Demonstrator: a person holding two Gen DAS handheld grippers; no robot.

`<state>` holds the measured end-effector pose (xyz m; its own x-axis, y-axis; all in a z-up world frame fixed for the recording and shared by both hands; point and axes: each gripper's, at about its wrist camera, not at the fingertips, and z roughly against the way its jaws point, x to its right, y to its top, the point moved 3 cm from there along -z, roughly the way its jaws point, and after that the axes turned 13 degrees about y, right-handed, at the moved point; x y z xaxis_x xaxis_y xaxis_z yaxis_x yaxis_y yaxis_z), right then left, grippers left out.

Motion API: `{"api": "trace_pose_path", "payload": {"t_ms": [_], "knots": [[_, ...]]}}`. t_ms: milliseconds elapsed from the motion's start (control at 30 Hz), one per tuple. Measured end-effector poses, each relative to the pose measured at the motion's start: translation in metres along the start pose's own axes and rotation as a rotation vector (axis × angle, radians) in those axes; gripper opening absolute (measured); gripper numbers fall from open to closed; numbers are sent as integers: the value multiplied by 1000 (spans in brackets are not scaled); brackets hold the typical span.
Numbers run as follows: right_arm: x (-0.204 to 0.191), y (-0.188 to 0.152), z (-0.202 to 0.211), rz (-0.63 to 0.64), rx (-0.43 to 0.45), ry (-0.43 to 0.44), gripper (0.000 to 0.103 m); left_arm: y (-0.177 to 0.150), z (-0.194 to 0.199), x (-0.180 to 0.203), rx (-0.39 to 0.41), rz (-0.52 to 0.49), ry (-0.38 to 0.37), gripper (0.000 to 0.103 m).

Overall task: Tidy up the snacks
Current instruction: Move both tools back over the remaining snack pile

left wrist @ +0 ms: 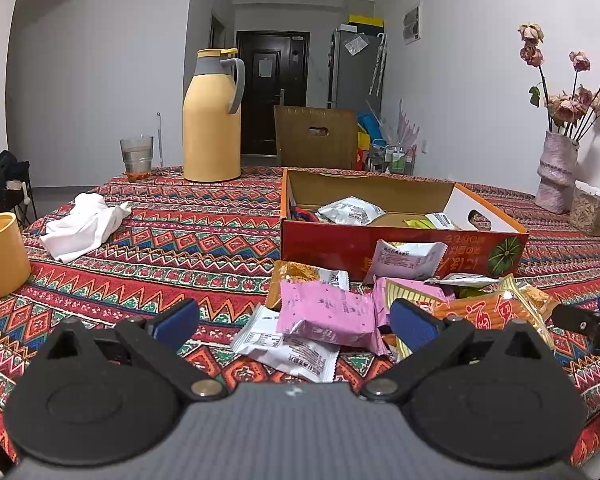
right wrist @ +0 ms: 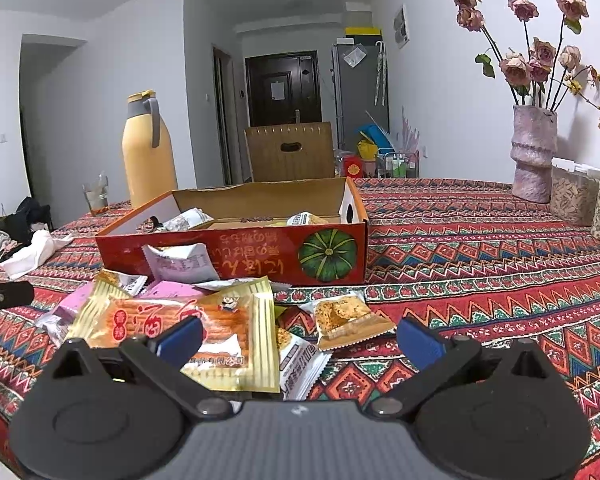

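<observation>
bare tablecloth (right wrist: 480,248) spreads right of the box (right wrist: 236,252); both grippers, left (left wrist: 294,322) and right (right wrist: 300,338), hover wide open and empty, near the snack pile (right wrist: 188,320).

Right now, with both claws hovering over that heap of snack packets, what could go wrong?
The packets overlap: the pink packet lies on a white packet, so the open left gripper might pinch two at once. The right gripper, also open, faces the big orange bag, which covers smaller packets and could drag them. The red box has a tall front wall that a carried packet could clip.
</observation>
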<state>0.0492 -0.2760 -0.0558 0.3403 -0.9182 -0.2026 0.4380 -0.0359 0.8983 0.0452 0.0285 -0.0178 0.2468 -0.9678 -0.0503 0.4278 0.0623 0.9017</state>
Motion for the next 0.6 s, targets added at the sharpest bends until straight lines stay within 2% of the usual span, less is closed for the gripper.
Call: {"api": "trace_pose_path", "payload": {"t_ms": [433, 600], "knots": [[6, -3, -8, -17, -24, -25, 103, -3, -6, 1, -13, 0, 0, 103], [-2, -2, -12, -10, -28, 14, 103, -3, -9, 1, -23, 4, 9, 103]]}}
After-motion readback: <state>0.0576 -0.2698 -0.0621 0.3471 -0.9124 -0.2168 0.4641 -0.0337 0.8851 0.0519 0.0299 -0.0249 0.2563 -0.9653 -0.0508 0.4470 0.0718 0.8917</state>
